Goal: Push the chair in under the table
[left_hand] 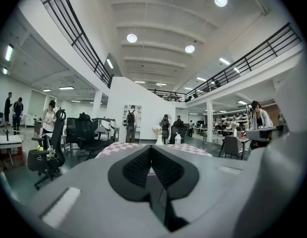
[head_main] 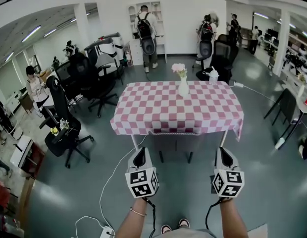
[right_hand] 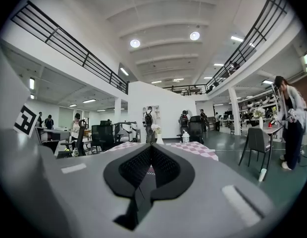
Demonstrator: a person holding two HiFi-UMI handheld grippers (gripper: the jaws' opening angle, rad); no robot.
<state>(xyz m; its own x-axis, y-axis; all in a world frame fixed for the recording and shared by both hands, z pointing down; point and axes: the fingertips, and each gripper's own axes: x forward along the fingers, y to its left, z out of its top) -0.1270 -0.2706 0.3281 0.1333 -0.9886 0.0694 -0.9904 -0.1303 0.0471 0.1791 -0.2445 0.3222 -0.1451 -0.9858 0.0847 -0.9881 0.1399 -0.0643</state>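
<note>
- Chair [head_main: 176, 144] in grey stands at the near side of the table [head_main: 158, 108], tucked in beneath it: its back sits just under the hanging edge of the cloth, and two of its legs show on the floor below.
- The table wears a pink-and-white checked cloth. A white vase [head_main: 183, 86] with pale flowers stands near the middle of the far half, and a small white bottle [head_main: 213, 75] stands at the far right corner.
- The left gripper [head_main: 139, 155] is held level and points toward the table, its tip close to the left side of the chair; the head view does not show whether it touches.
- In the left gripper view its jaws are pressed together, with nothing between them.
- The right gripper [head_main: 224, 155] is level too, near the right side of the chair, just beside the white table leg [head_main: 224, 139].
- Its jaws also meet pad to pad and hold nothing.
- Both forearms reach in from the bottom edge of the head view, well apart from each other.
- Black office chairs [head_main: 94, 78] stand to the left of the table, and a white cable [head_main: 111, 175] trails over the grey floor.
</note>
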